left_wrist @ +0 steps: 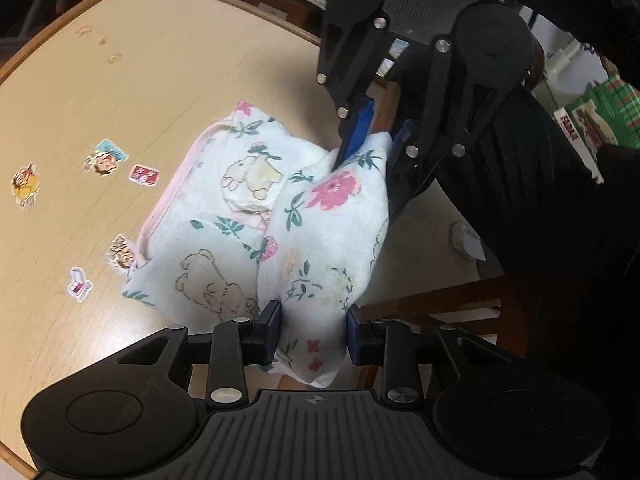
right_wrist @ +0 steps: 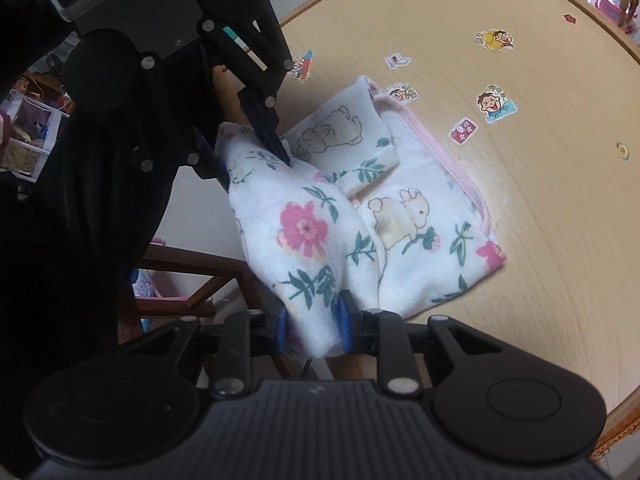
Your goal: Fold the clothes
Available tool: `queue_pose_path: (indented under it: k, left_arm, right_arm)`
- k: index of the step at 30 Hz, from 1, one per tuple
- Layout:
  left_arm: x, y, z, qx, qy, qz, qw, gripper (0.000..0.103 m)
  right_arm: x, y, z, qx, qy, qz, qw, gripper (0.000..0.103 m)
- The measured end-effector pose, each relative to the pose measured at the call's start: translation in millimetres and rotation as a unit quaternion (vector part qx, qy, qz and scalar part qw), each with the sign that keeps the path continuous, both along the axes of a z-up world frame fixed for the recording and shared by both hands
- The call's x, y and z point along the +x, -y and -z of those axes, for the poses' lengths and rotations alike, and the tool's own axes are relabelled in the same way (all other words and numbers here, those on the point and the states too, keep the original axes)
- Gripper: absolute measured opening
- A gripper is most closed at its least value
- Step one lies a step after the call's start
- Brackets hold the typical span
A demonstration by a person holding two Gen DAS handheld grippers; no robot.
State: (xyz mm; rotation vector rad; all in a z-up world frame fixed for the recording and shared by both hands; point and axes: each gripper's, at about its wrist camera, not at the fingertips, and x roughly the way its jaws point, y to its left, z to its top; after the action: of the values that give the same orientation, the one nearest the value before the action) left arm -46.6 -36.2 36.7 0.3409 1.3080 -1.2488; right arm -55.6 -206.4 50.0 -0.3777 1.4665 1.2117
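Closest to the lens, the left gripper (left_wrist: 314,330) is clamped on one end of a raised fold of the cloth (left_wrist: 224,216), blue pads pressed right into the fabric. The right gripper (right_wrist: 312,330) is doing the same on the other end of that fold, so both are grasping the same lifted flap. From the left wrist view you can see the right one coming in from the top, tips buried in the fabric near the table's edge.

The cloth is a white floral thing with pink flowers, green leaves, little bear and bunny drawings and a pink trim. Most of it lies already folded on the round wooden table (left_wrist: 120,80), close to the near edge, with only that one flap pulled up.

Cartoon stickers (right_wrist: 496,104) are scattered over the tabletop beside it.

Container-wise, there's a white bin (right_wrist: 36,128) way off past the table with stuff in it, too blurry to tell what.
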Motion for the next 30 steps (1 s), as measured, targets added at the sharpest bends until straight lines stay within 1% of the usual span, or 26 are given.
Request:
queue_pose_path:
  k: [6, 11, 12, 15, 18, 21, 25, 27, 29, 30]
  left_arm:
    - [16.8, -9.8, 8.8, -0.019, -0.032, -0.032, 0.9988, 0.033]
    - [21.3, -17.9, 6.1, -0.041, -0.055, -0.042, 0.9968, 0.033]
    - [23.0, -19.1, 5.7, -0.045, -0.062, -0.044, 0.9961, 0.033]
    - [28.1, -20.5, 7.7, -0.057, -0.100, -0.044, 0.9924, 0.033]
    - [21.7, -13.6, 16.9, -0.053, -0.128, -0.021, 0.9902, 0.033]
    - [12.7, -10.2, 25.5, -0.039, -0.141, -0.010, 0.9892, 0.033]
    - [15.7, -9.5, 42.7, -0.034, -0.144, -0.037, 0.9884, 0.034]
    - [19.7, -12.4, 44.1, -0.036, -0.143, -0.051, 0.9878, 0.035]
    - [24.9, -18.9, 41.7, -0.037, -0.144, -0.067, 0.9866, 0.036]
    - [27.5, -22.2, 40.6, -0.038, -0.145, -0.076, 0.9858, 0.038]
  right_arm:
    - [16.0, 5.3, -7.7, 0.007, -0.007, 0.011, 1.000, 0.024]
    - [26.4, 12.2, -21.9, 0.027, -0.016, 0.015, 0.999, 0.024]
    - [28.7, 13.3, -22.5, 0.029, -0.024, 0.016, 0.999, 0.024]
    - [31.2, 12.6, -17.3, 0.033, -0.057, 0.010, 0.998, 0.024]
    - [25.7, 6.5, -8.1, 0.027, -0.091, -0.009, 0.995, 0.024]
    - [23.3, 3.5, 3.3, 0.016, -0.107, -0.010, 0.994, 0.024]
    - [30.8, 7.0, 12.5, 0.011, -0.117, 0.012, 0.993, 0.024]
    - [36.9, 10.5, 12.8, 0.012, -0.118, 0.023, 0.993, 0.024]
    - [43.7, 14.8, 13.1, 0.013, -0.131, 0.035, 0.991, 0.024]
    - [46.8, 16.4, 13.1, 0.014, -0.131, 0.041, 0.990, 0.024]
